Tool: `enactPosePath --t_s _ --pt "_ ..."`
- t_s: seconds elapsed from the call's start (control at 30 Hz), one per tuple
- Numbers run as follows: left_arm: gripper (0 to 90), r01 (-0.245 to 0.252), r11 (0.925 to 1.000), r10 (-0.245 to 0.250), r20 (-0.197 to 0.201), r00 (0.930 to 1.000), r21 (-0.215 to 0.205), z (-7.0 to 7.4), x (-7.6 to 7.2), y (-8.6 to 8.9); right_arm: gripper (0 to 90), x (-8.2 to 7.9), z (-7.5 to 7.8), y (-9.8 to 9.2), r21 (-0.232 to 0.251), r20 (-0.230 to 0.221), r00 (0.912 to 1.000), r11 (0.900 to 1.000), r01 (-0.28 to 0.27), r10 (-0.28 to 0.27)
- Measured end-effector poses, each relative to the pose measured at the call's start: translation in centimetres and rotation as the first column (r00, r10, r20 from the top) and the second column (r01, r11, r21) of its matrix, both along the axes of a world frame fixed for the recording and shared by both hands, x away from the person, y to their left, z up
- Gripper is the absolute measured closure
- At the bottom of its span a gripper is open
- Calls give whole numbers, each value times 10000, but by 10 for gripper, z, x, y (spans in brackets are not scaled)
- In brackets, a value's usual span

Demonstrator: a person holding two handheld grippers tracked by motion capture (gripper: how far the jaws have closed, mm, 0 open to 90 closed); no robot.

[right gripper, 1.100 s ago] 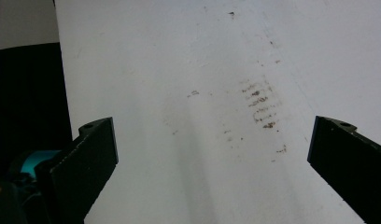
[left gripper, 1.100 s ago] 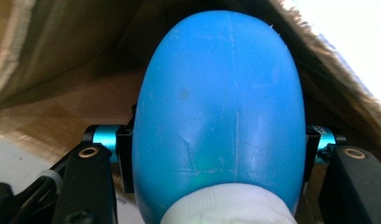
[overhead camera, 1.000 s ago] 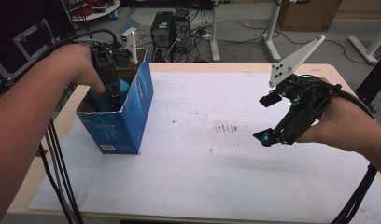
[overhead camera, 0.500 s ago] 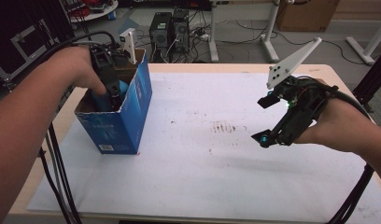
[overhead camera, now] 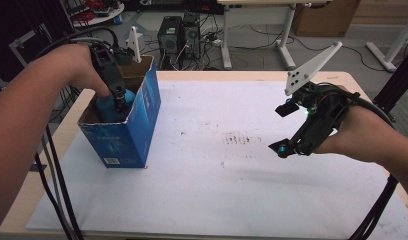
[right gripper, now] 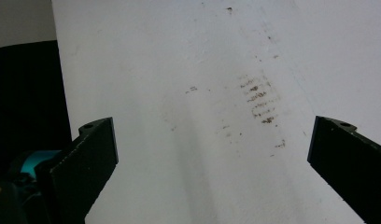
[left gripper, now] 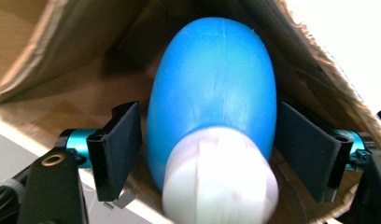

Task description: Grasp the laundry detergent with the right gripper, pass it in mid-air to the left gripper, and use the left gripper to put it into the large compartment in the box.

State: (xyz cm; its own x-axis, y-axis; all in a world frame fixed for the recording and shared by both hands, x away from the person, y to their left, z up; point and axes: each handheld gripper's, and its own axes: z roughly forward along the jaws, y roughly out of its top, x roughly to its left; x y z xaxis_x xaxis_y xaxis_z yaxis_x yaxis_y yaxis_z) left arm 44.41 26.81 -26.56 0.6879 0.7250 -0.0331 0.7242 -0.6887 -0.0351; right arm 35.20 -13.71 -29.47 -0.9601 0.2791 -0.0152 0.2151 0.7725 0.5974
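Blue bottle [left gripper: 212, 79] with white cap [left gripper: 220, 179] inside open blue cardboard box [overhead camera: 140, 125] at left side of table [overhead camera: 192, 77]. Long axis along left gripper's view line: cap end toward camera, rounded blue base pointing deeper into box. In high view only a patch of blue bottle [overhead camera: 106, 107] visible down in box, so tilt against table hard to tell.

Left gripper [left gripper: 209, 149] reaching down into box, jaws either side of bottle just above cap, parted; right jaw close to or touching bottle wall, left jaw with thin gap. No firm clamp visible. In high view left gripper [overhead camera: 118, 102] sunk in box opening, hand on top.

Right gripper [overhead camera: 284, 127] hanging over right part of white sheet [overhead camera: 202, 200], jaws spread wide, nothing between. Scuff marks [right gripper: 258, 100] on sheet ahead of it.

Versus a second back: left gripper and bottle much the same place in box; right gripper shifted slightly, jaws wide as before.
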Motion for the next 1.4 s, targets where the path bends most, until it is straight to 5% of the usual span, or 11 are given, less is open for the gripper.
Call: enactPosePath --t_s 0.4,0.6,0.93,0.97,1.1,1.4 --pt "195 -33 9998 37 203 9998 -202 26 -5 3 6 3 8 -2 -268 -18 9999 9996 -103 102" --pt "171 89 9998 -80 429 9990 -194 50 -13 -1 6 10 18 -6 -630 -79 9988 9969 -480 476" --pt "121 1125 9936 -1117 656 9916 -86 76 -29 -23 6 20 33 -11 -1696 -331 9963 9819 -838 793" --pt "122 1540 9881 -1537 676 9858 0 83 -33 -31 6 22 35 -11 -1807 -350 9961 9797 -865 815" --pt "100 1969 9804 -1968 759 9775 71 90 -38 -42 6 25 41 -12 -1941 -339 9960 9770 -879 829" --pt "69 3520 9359 -3523 362 9352 167 88 -48 -84 6 27 49 -9 -2566 -653 9880 9544 -1523 1401"
